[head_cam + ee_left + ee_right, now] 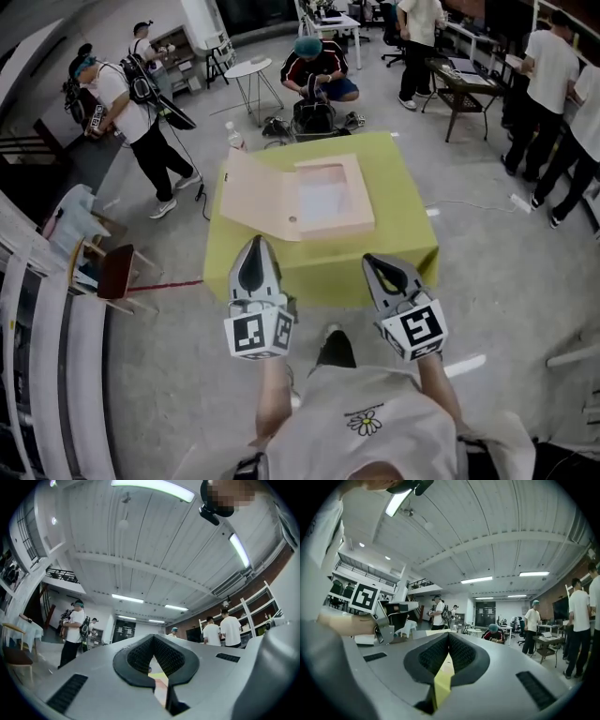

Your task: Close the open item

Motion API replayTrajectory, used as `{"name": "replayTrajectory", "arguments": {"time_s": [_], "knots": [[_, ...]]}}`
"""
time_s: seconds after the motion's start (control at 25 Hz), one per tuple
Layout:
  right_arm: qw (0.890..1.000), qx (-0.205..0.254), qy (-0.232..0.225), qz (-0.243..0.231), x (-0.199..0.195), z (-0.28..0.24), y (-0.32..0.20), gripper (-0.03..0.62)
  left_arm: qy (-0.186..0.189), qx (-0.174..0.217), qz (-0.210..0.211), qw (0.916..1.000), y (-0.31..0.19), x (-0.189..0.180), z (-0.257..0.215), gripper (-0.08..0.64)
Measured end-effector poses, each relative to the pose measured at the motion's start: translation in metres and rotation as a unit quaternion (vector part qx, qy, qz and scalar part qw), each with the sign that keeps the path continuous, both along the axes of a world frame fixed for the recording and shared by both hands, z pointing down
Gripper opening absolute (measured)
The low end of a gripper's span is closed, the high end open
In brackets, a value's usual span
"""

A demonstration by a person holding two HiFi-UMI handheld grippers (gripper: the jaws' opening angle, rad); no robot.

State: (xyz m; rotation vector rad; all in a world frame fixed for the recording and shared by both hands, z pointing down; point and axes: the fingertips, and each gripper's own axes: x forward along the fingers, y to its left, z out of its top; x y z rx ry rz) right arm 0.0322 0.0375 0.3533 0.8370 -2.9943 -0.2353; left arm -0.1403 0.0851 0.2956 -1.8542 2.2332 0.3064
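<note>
Showing toward the head camera, black-and-white square markers [257, 335] are sitting on the cube of each gripper. They are patterns only, not words. One such marker is also appearing at the left in the right gripper view. A small daisy print [365, 423] is lying on the person's pale shirt.

The left gripper [255, 246] is keeping its jaws pressed together. In its own view the dark pads [140, 656] are meeting at the tip, and only a thin strip of the table is showing through the slit below them. The right gripper [371, 262] is looking the same, with its pads [433, 656] joined at the tip and yellow showing under them. Both are pinching nothing and touching nothing. They are hovering side by side by the near edge of the table [403, 239], apart from the box.

The box [328, 199] is lying flat on the yellow-green table, past the two tips. Its lid [255, 197] is standing open toward the left, and the pale inside is facing up.
</note>
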Motion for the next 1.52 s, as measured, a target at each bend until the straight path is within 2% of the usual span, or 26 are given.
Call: {"name": "replayTrajectory", "arguments": {"time_s": [0.16,0.28,0.48,0.56,0.64,0.76,0.88,1.08,1.36,1.52], "knots": [[0.997,0.053,0.043,0.019,-0.061,-0.014,-0.075,0.014,0.012,-0.005,0.013,0.9998,-0.063,-0.05,-0.002,0.012],[0.996,0.079,0.034,0.036,-0.097,-0.033,-0.13,0.014,-0.007,-0.01,0.011,0.9999,-0.109,-0.086,-0.006,0.012],[0.994,0.078,0.008,0.081,-0.13,-0.057,-0.201,0.014,-0.04,0.009,0.007,0.9991,-0.178,-0.133,-0.026,0.012],[0.994,0.057,0.009,0.093,-0.133,-0.055,-0.221,0.014,-0.05,0.004,0.002,0.9988,-0.198,-0.147,-0.028,0.012],[0.994,0.026,0.008,0.106,-0.134,-0.051,-0.239,0.014,-0.036,-0.003,0.003,0.9993,-0.213,-0.155,-0.026,0.012],[0.993,-0.017,-0.004,0.116,-0.131,-0.037,-0.253,0.014,-0.006,-0.025,0.009,0.9996,-0.217,-0.152,-0.01,0.012],[0.993,-0.038,-0.016,0.113,-0.127,-0.031,-0.263,0.014,0.007,-0.035,-0.004,0.9993,-0.217,-0.144,0.002,0.012],[0.997,-0.034,-0.013,0.067,-0.12,-0.03,-0.263,0.014,0.033,-0.03,-0.025,0.9987,-0.216,-0.131,0.005,0.012],[0.999,-0.038,-0.017,0.032,-0.121,-0.028,-0.258,0.014,0.046,-0.029,-0.05,0.9973,-0.208,-0.128,0.005,0.012],[0.999,-0.032,-0.014,0.012,-0.125,-0.031,-0.251,0.014,0.031,-0.005,-0.102,0.9943,-0.184,-0.149,-0.003,0.014]]}}
